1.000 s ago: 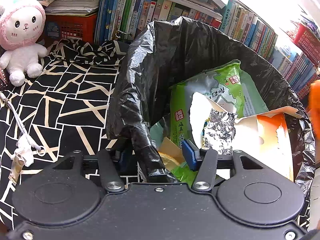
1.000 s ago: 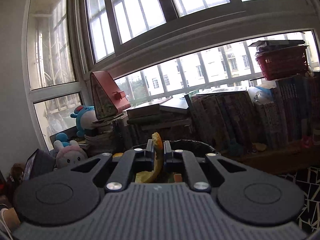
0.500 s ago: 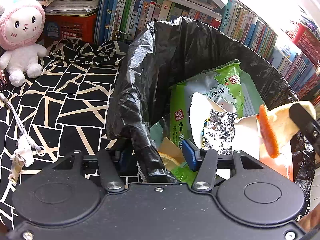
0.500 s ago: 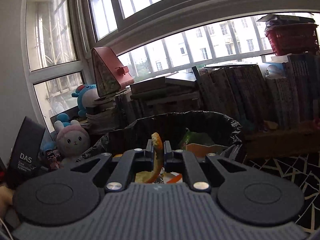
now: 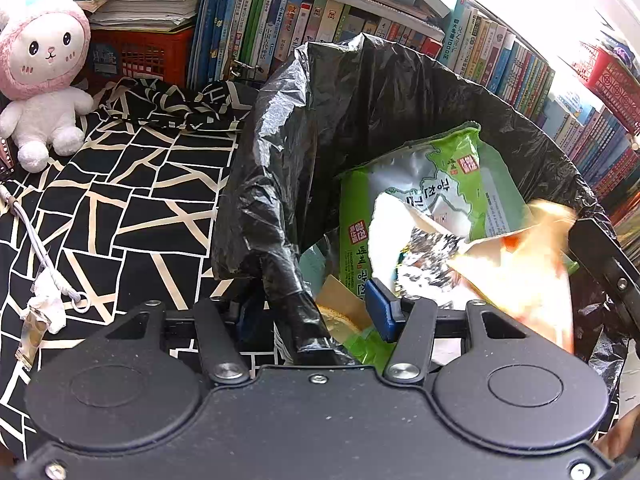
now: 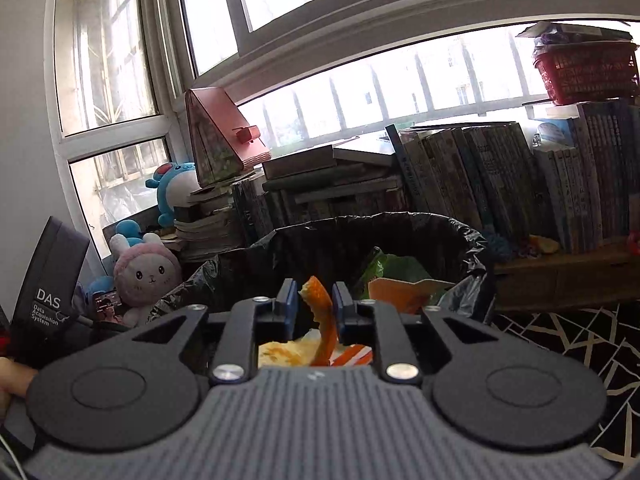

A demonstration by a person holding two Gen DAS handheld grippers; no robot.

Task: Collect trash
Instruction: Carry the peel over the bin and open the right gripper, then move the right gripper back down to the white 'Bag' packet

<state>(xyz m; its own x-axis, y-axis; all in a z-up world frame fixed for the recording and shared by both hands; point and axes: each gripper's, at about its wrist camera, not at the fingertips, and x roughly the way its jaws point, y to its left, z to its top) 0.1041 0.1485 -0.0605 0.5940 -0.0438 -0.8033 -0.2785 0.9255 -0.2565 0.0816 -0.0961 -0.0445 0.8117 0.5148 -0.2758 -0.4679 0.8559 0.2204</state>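
A bin lined with a black trash bag (image 5: 360, 92) holds a green snack wrapper (image 5: 440, 176) and a torn orange carton (image 6: 400, 292). My left gripper (image 5: 314, 298) is open, its jaws wide apart astride a bunched fold of the bag's near rim, with a gap beside the right pad (image 5: 380, 312). My right gripper (image 6: 314, 300) hangs over the bin (image 6: 360, 236), open. An orange peel (image 6: 322, 312) stands loose between its pads. In the left wrist view that peel (image 5: 524, 276) is a blur above the trash, next to one right finger (image 5: 600, 256).
The bin stands on a black-and-white patterned cloth (image 5: 140, 200). Rows of books (image 5: 280, 12) and a red crate (image 5: 148, 52) line the back. A pink plush bunny (image 5: 44, 64) sits far left, a cable with tissue (image 5: 44, 304) lies near it. A hand (image 6: 12, 376) shows at the left edge.
My right gripper came in over the bin, dipped lower and opened. The orange peel it was pinching is now loose and blurred. The left gripper has not moved.
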